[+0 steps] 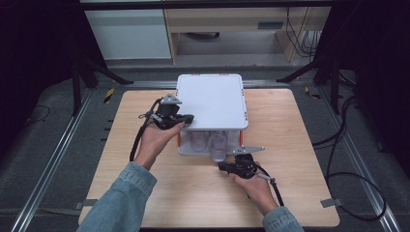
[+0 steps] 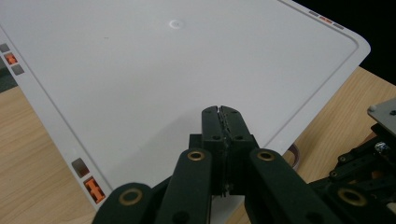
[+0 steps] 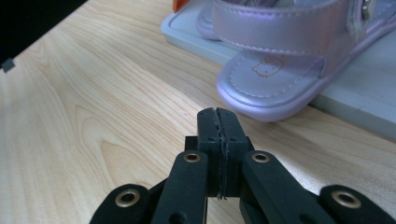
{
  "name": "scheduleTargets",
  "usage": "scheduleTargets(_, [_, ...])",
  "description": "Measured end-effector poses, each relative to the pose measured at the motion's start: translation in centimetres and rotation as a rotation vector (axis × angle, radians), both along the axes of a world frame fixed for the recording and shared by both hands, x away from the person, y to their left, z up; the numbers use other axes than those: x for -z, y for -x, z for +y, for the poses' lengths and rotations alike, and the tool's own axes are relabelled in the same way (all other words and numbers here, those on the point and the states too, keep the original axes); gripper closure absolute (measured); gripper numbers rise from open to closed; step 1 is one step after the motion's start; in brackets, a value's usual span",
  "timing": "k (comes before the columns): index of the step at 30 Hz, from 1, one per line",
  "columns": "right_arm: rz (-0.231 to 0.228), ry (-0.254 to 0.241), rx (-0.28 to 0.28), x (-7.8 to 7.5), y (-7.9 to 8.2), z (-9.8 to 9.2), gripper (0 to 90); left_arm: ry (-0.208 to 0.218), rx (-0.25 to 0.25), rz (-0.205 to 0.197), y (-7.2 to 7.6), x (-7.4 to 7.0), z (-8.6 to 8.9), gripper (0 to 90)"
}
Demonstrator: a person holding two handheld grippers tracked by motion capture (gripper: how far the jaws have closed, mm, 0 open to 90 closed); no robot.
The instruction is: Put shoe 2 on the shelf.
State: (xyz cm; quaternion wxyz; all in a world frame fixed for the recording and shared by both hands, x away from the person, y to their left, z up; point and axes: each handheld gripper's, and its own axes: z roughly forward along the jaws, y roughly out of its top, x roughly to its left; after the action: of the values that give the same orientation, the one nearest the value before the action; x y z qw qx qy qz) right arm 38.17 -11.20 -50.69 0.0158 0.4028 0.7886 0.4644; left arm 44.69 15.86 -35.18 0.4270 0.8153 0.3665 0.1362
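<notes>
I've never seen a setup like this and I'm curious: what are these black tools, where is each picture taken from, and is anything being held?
A person sits at a wooden table with a hand-held gripper in each hand. One picture looks down from above; the other two come from small cameras riding on each gripper, looking along its black jaws. On the table stands a white box with a flat lid; pale purple sandals poke out of its open front. The left gripper sits over the lid, jaws shut. The right gripper hovers low over the table just before one sandal's toe, jaws shut too. Neither holds anything.
</notes>
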Motion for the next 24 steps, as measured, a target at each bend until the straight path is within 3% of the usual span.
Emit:
scheduleTargets(12, [0.001, 0.018, 0.017, 0.4, -0.8, 0.1, 90.0, 0.002, -0.003, 0.012, -0.1, 0.0, 0.0, 89.2])
scheduleTargets(24, [0.023, 0.010, 0.059, 0.7, -3.3, 0.5, 90.0, 0.000, -0.002, 0.011, -0.1, 0.0, 0.0, 89.2])
